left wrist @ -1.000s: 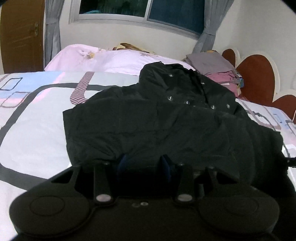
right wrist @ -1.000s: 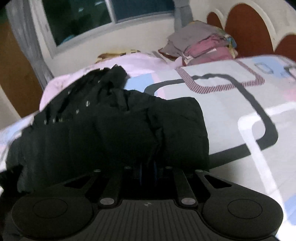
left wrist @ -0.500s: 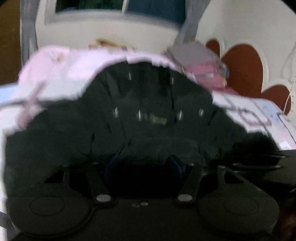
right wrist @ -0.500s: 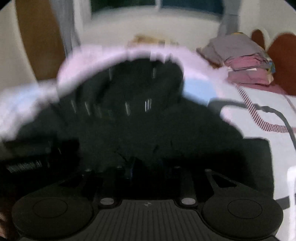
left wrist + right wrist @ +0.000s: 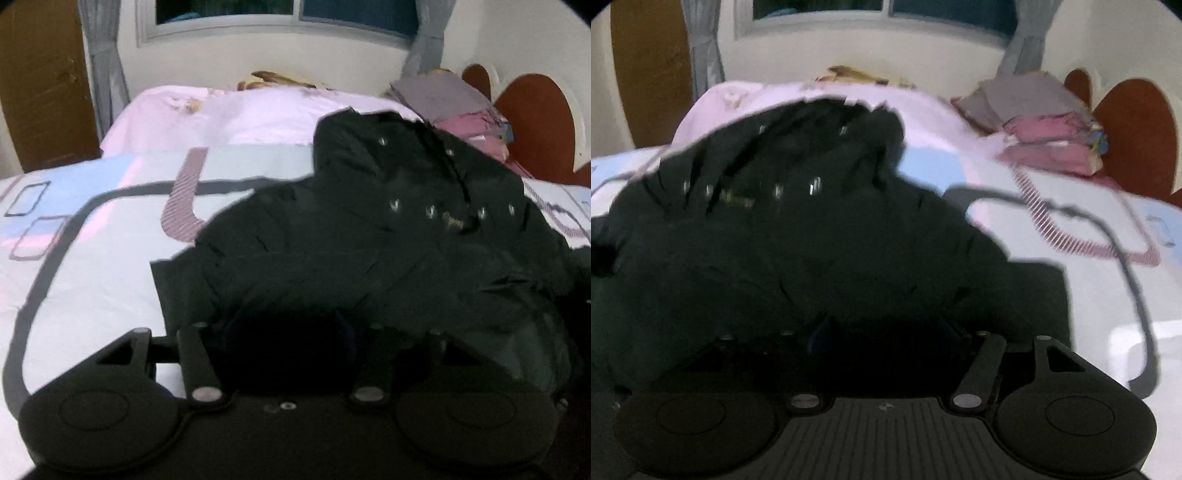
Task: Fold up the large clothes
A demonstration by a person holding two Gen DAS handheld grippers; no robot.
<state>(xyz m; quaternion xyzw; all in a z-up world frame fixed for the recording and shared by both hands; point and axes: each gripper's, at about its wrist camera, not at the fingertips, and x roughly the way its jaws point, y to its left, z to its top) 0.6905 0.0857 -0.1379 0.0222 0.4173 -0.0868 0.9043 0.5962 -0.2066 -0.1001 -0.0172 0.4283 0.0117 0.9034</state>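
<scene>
We see the left gripper [image 5: 284,325] and right gripper [image 5: 882,328] both spread, jaws lately moving, right ones opening; dark fabric between the fingers, contact too murky to judge. The black jacket [image 5: 369,240] lies bunched on the patterned bedsheet [image 5: 92,258]. Beyond: folded clothes [image 5: 1045,125] stacked by the headboard [image 5: 1134,122], and a window [image 5: 280,11] with grey curtains.

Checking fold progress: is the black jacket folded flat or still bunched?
Still bunched. The black jacket lies in a rumpled heap on the bed sheet, its snap-studded top humped up, edges uneven, no clean flat fold.
</scene>
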